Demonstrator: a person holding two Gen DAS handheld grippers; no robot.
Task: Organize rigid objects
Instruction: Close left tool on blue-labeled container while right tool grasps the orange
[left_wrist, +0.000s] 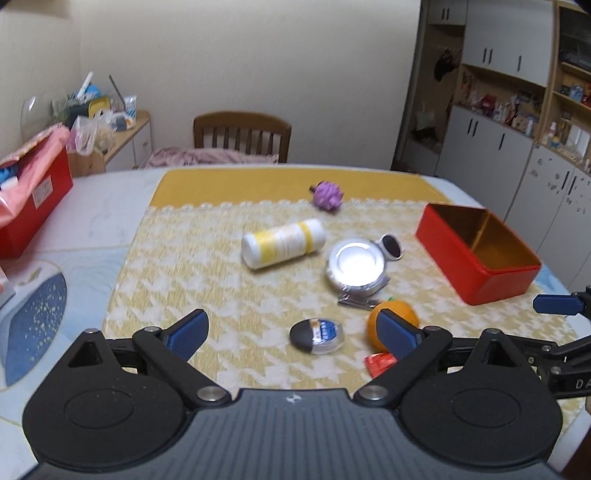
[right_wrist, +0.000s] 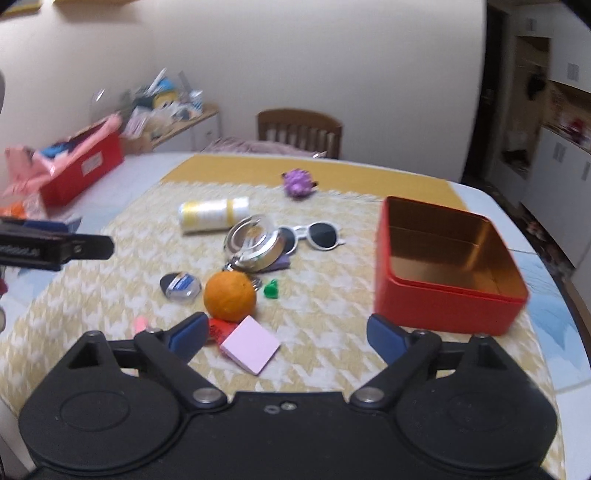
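An open red tin box (left_wrist: 476, 251) (right_wrist: 447, 266) with a gold inside stands at the right of the yellow mat. Loose on the mat lie a white-and-yellow bottle (left_wrist: 282, 243) (right_wrist: 212, 214), a round silver tin (left_wrist: 354, 264) (right_wrist: 255, 240), white sunglasses (right_wrist: 314, 234), an orange (left_wrist: 393, 326) (right_wrist: 229, 295), a small dark oval case (left_wrist: 317, 334) (right_wrist: 181, 286), a purple toy (left_wrist: 327, 195) (right_wrist: 297, 182), a pink pad (right_wrist: 251, 345) and a green clip (right_wrist: 271, 290). My left gripper (left_wrist: 291, 332) is open and empty above the oval case. My right gripper (right_wrist: 286, 334) is open and empty by the pink pad.
A red box (left_wrist: 29, 206) (right_wrist: 79, 166) full of pink cloth stands at the table's far left. A wooden chair (left_wrist: 242, 134) is behind the table. A cluttered side cabinet (left_wrist: 122, 129) is at the back left, cupboards (left_wrist: 517, 147) at the right.
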